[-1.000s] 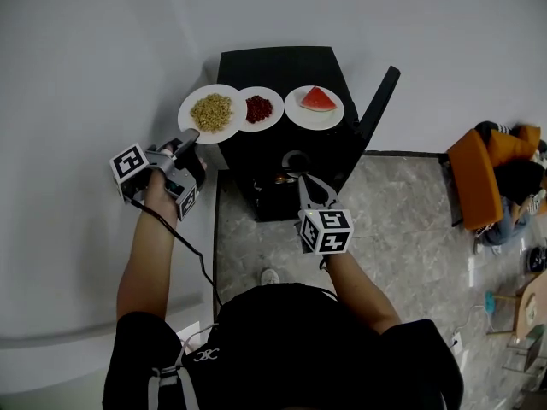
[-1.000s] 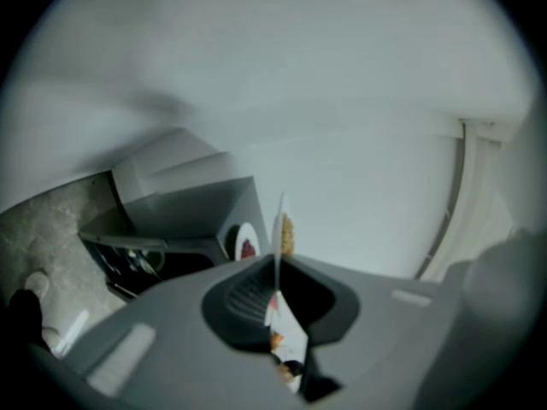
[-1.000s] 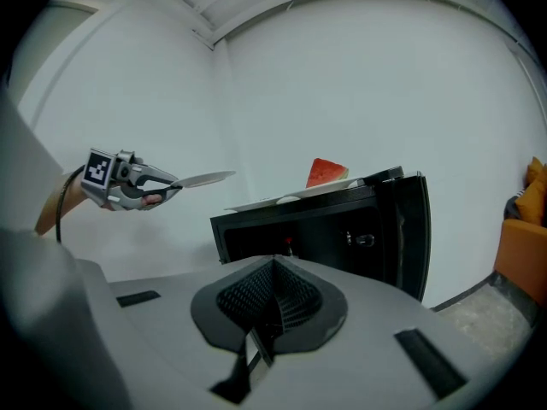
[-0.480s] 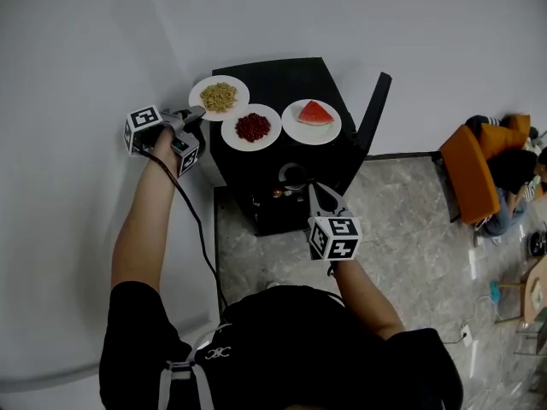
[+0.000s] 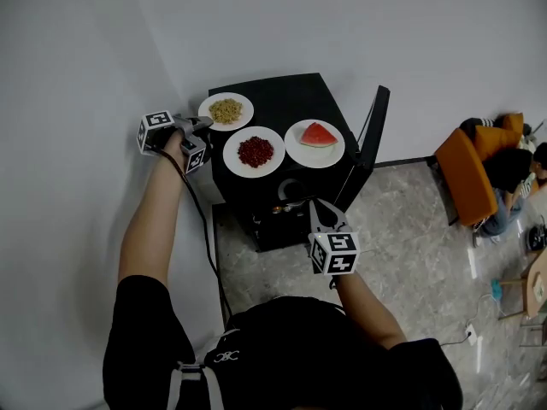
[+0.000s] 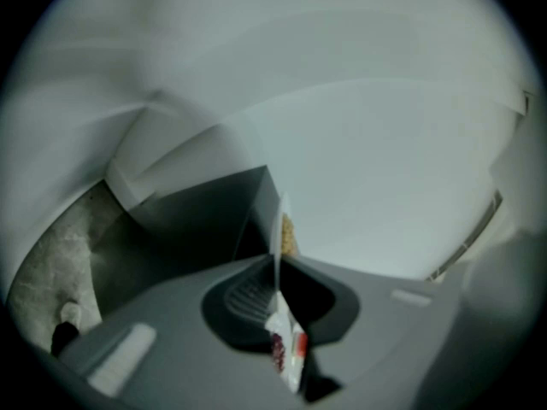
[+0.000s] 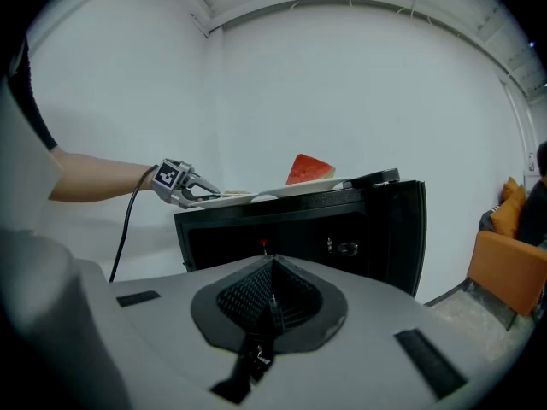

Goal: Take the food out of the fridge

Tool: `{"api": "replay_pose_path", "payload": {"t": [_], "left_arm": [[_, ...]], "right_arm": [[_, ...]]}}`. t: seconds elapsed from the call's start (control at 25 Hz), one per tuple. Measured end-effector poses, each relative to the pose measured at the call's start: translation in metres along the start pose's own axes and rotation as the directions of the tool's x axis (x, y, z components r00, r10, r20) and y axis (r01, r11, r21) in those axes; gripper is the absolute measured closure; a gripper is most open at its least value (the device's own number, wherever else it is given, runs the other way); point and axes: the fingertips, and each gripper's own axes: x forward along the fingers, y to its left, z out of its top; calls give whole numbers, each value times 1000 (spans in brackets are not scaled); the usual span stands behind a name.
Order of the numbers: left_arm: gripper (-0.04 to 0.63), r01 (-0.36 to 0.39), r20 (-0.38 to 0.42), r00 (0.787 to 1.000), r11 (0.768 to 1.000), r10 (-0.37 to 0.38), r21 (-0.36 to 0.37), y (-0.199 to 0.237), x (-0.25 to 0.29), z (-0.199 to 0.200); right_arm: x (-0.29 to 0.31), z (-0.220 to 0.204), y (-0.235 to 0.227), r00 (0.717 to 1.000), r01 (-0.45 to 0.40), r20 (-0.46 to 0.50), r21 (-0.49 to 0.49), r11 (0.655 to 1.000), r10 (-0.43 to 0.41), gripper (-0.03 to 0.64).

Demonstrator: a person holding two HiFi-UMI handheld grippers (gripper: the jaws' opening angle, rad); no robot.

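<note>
A black mini fridge (image 5: 278,101) stands against the white wall with its door (image 5: 373,135) swung open to the right. On its top sit three white plates: yellow grains (image 5: 226,111) at the back left, red food (image 5: 255,151) in front of it, and a watermelon slice (image 5: 315,135) on the right. My left gripper (image 5: 203,124) is shut on the near left rim of the grain plate (image 6: 279,229), which shows edge-on between the jaws (image 6: 278,293). My right gripper (image 5: 320,214) hangs shut and empty in front of the open fridge (image 7: 299,229). From there the watermelon (image 7: 309,169) shows on top.
An orange chair (image 5: 468,173) stands on the stone floor (image 5: 410,254) at the right, with a person seated beyond it. A black cable (image 5: 198,220) hangs from the left gripper. A few small items (image 5: 291,188) sit in the dark fridge interior.
My left gripper has carried the grain plate away from the red plate toward the back left corner of the fridge top. The right gripper has shifted only slightly.
</note>
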Motion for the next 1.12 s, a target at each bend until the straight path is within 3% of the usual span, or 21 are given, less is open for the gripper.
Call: {"api": "replay_pose_path", "payload": {"t": [0.16, 0.32, 0.56, 0.64, 0.76, 0.84, 0.92, 0.96, 1.12], "left_arm": [[584, -40, -33, 999, 999, 41, 27, 8, 9, 5], [576, -107, -39, 993, 981, 115, 163, 6, 14, 12], [518, -213, -7, 973, 903, 232, 374, 11, 20, 26], [454, -236, 41, 969, 869, 243, 436, 10, 18, 33], [463, -288, 155, 957, 789, 244, 543, 8, 7, 48], [480, -349, 248, 937, 708, 247, 614, 4, -6, 57], [594, -418, 342, 907, 610, 245, 673, -2, -21, 59], [594, -438, 374, 898, 566, 233, 698, -5, -29, 56], [595, -477, 463, 874, 440, 145, 761, -15, -58, 30]], "right_arm": [[6, 3, 1, 1000, 8, -9, 0, 1000, -8, 624], [13, 4, 2, 1000, 14, -18, -12, 1000, -15, 624], [19, 1, 6, 999, 11, -34, -25, 1000, -12, 624], [19, 1, 8, 999, 3, -39, -31, 1000, -4, 624], [20, 0, 11, 999, -10, -44, -34, 999, 8, 624], [20, -2, 12, 999, -15, -48, -34, 999, 14, 624], [20, -3, 12, 999, -21, -51, -33, 999, 20, 624], [20, -3, 13, 998, -26, -50, -31, 999, 24, 624], [17, -2, 15, 998, -49, -40, -19, 999, 49, 624]]}}
